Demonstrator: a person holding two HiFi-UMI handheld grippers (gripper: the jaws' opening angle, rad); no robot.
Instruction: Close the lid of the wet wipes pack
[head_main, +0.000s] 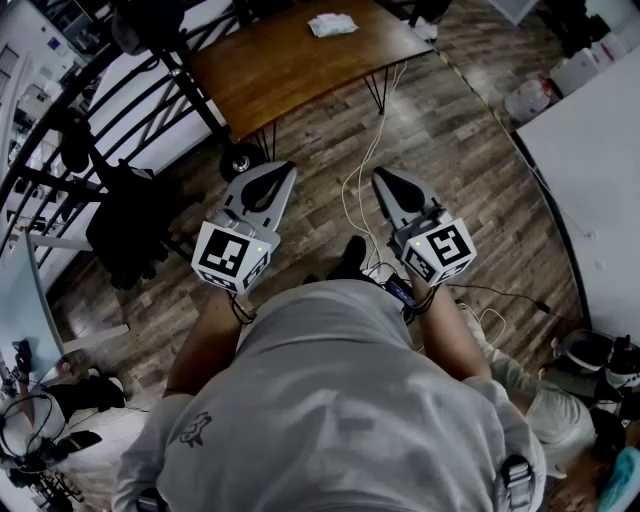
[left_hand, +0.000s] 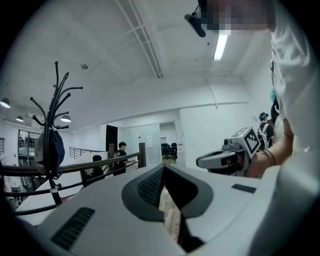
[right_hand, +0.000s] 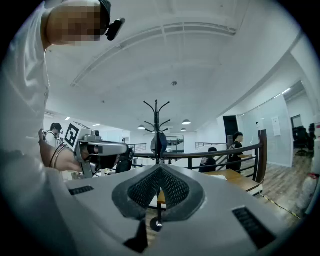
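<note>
I hold the left gripper (head_main: 262, 178) and right gripper (head_main: 388, 180) level, near me, both pressed together on nothing. Far: pack (head_main: 332, 25) on table (head_main: 290, 70).

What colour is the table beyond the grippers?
The table is brown wood, clearest in the head view.

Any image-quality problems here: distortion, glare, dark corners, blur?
Head view: dim, strong barrel distortion, wooden table bowed, yet sharp. Left gripper view: fisheye with black corners, ceiling lamp blown out, left tongs close and slightly soft. Right gripper view: same black corners, even light.
</note>
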